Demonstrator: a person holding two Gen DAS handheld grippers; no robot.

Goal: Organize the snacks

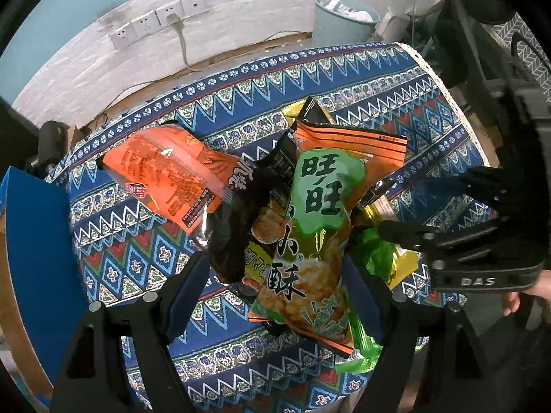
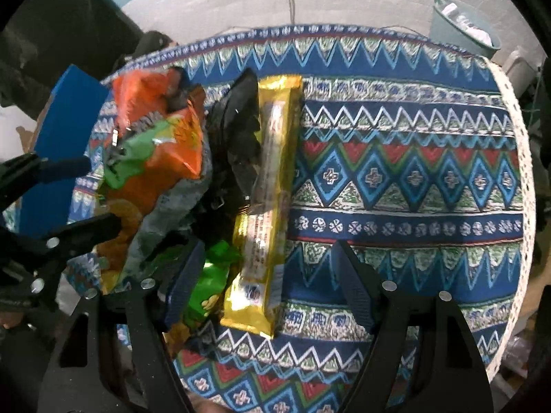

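Observation:
A heap of snack packets lies on a round table with a patterned blue cloth [image 1: 137, 251]. My left gripper [image 1: 275, 275] is open above the heap, its fingers on either side of a green-and-orange rice-cracker bag [image 1: 310, 241]. An orange packet [image 1: 165, 175] lies at the left, with black packets beside it. My right gripper [image 2: 265, 272] is open over a long gold packet [image 2: 272, 199], which lies between its fingers with a green packet [image 2: 210, 275] by the left finger. The right gripper also shows in the left wrist view [image 1: 423, 210], at the heap's right edge.
A blue box [image 1: 38, 261] stands at the table's left edge. A grey-green waste bin [image 1: 341, 17] stands on the floor beyond the table. A socket strip [image 1: 158, 20] hangs on the white wall. The cloth's right half [image 2: 413, 172] carries no packets.

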